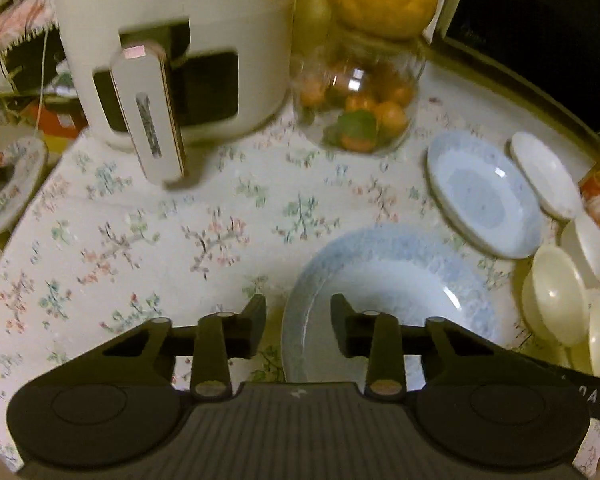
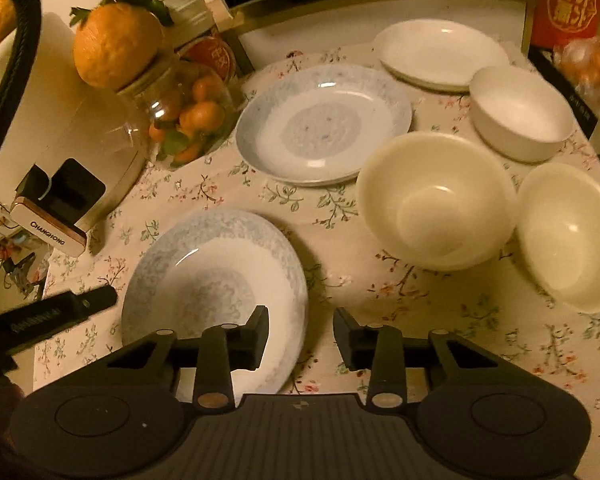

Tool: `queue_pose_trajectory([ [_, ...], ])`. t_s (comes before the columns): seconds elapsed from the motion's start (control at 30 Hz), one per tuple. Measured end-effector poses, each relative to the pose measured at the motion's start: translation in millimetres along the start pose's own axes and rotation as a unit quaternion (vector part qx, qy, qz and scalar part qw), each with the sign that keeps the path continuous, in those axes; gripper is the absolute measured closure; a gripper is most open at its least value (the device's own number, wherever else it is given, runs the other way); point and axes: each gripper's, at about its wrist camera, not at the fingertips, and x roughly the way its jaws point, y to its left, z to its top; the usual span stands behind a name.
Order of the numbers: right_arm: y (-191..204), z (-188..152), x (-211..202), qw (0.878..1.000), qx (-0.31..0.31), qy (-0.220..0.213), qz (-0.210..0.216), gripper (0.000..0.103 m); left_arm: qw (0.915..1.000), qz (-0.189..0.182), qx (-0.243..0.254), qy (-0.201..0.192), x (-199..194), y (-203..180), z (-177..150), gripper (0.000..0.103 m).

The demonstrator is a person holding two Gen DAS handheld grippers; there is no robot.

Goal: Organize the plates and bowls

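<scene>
1. Plates and bowls lie spread over the flowered surface point(image 2: 340, 272): the near blue plate point(image 2: 216, 280) closest, a second blue plate point(image 2: 324, 124) behind it, a white plate point(image 2: 440, 54) farthest.
2. Three bowls point(image 2: 436, 200) cluster at the right, unstacked.
3. Left gripper point(image 1: 298, 322) straddles the near plate's left rim, jaws apart, nothing pinched yet.
4. Right gripper point(image 2: 300, 334) straddles the opposite rim, likewise released.
5. Probably both sides are taken so the wide plate lifts level onto its matching partner.
</scene>
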Motion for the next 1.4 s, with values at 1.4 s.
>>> queue_pose_trajectory([
  [1.4, 8.0, 0.4, 21.2, 1.0, -0.008, 0.012, 0.014, 0.099, 0.9962, -0.027, 0.083, -0.006, 11.7, -10.8, -14.5, 0.103],
])
